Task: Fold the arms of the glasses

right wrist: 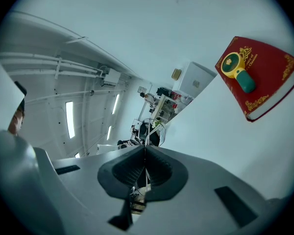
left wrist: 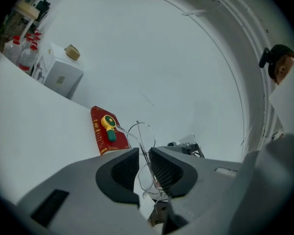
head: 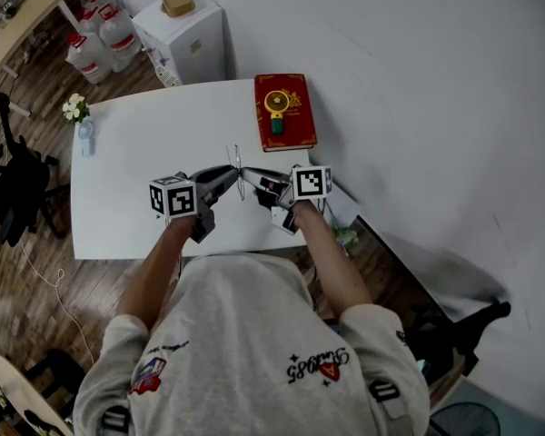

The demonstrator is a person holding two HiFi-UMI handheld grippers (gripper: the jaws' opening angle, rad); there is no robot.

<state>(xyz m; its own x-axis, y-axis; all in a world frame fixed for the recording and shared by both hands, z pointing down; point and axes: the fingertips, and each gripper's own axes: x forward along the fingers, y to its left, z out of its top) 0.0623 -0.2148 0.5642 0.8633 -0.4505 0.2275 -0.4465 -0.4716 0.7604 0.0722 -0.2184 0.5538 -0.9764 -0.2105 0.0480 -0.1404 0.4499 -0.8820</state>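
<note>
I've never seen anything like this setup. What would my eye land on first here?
First, the thin wire-framed glasses held up over the white table between two grey hand-held grippers topped with black-and-white marker cubes: the right gripper is clamped shut on the frame, the left gripper has its jaws slightly apart around it. Then the red hardcover book at the table's far edge, with a round yellow and green gadget lying on top.
</note>
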